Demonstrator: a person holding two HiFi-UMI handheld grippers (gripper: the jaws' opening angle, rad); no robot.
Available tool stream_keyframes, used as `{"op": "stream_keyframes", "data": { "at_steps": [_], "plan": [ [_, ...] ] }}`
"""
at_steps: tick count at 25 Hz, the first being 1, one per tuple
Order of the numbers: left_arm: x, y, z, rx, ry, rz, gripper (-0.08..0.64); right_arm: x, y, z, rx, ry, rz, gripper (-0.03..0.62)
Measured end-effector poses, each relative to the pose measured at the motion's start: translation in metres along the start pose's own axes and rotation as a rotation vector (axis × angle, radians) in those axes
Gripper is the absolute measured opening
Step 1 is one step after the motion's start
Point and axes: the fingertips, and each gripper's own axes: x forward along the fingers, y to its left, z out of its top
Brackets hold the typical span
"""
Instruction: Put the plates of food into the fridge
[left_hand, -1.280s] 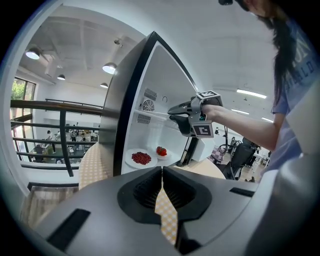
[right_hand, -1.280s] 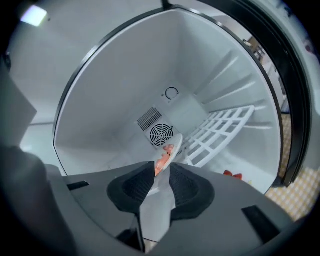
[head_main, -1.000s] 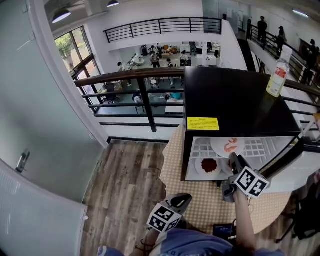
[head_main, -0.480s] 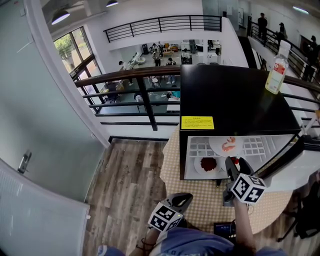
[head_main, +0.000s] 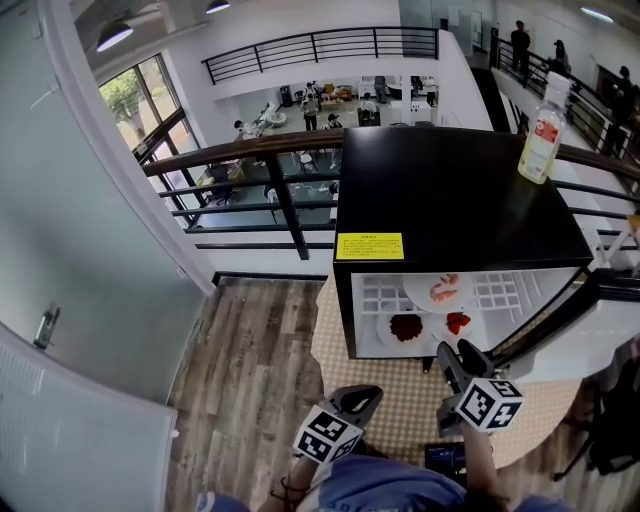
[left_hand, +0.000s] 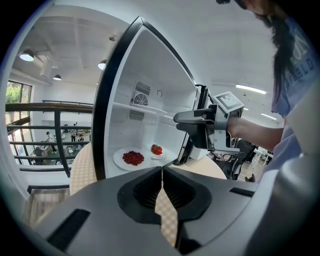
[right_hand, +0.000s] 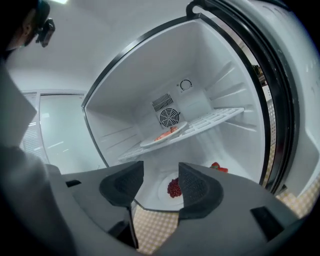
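The right gripper (head_main: 458, 351), wide open and empty but just closing a little, could bump the small white strawberry plate (left_hand: 159, 155) inside the open black fridge (head_main: 450, 200) if it swings; the shut left gripper (head_main: 362, 398) holds nothing.

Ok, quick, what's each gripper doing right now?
Left gripper: closed, empty.
Right gripper: open, nothing between its fingers, which just opened wide, then eased in slightly.
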Motion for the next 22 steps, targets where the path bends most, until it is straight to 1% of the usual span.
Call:
{"op": "stream_keyframes", "data": {
  "at_steps": [3,6,11,17,22],
  "plan": [
    [0.004,-0.007,-0.001,0.001,0.006,-0.002,0.020,-0.010,0.002,-0.019,0.010,0.045,0.034,0.179],
    [0.008,-0.015,-0.002,0.003,0.008,-0.006,0.020,-0.019,0.002,-0.038,-0.011,0.100,0.043,0.169],
    [0.015,-0.033,-0.002,0.009,0.010,-0.016,0.020,-0.034,0.004,-0.056,-0.057,0.154,0.067,0.119],
    [0.024,-0.063,-0.008,0.015,0.019,-0.034,0.020,-0.059,0.002,-0.070,-0.065,0.179,0.096,0.091],
    [0.028,-0.091,-0.016,0.018,0.030,-0.044,0.020,-0.084,-0.006,-0.083,-0.065,0.209,0.115,0.084]
  ]
}}
